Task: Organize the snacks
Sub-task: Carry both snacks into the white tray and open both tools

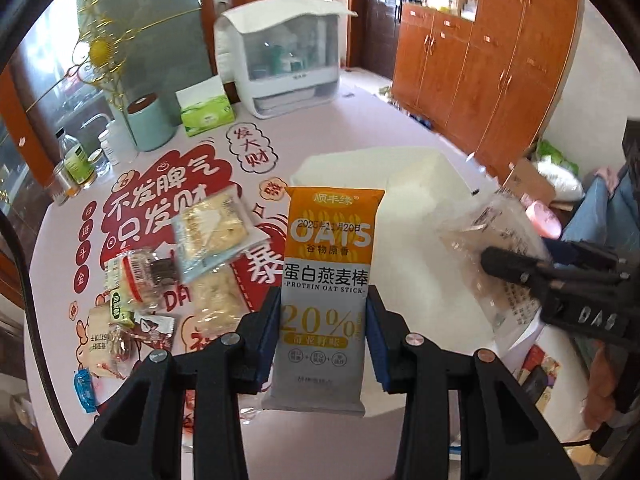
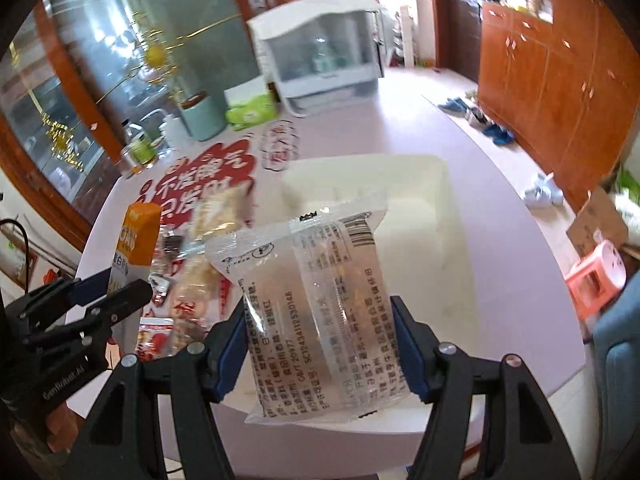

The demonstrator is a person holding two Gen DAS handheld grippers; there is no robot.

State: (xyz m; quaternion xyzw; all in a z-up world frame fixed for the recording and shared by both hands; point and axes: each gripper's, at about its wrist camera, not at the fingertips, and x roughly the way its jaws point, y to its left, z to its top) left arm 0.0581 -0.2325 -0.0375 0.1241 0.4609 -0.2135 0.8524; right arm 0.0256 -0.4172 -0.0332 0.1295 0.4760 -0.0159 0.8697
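My left gripper (image 1: 323,312) is shut on an orange and grey protein oat stick packet (image 1: 328,264) and holds it upright above the table. My right gripper (image 2: 320,340) is shut on a clear snack packet (image 2: 316,300) with printed text. Both are held near a white tray (image 1: 420,184), which also shows in the right wrist view (image 2: 420,200). The right gripper with its packet shows at the right of the left wrist view (image 1: 504,264). A pile of loose snack packets (image 1: 200,248) lies on the table to the left.
A pink round table (image 1: 360,120) with red printed lettering bears the things. At the back stand a white cabinet box (image 1: 284,52), a green tissue pack (image 1: 206,114), a mint cylinder (image 1: 150,122) and jars (image 1: 76,160). Orange wooden cupboards (image 1: 480,60) stand at the right.
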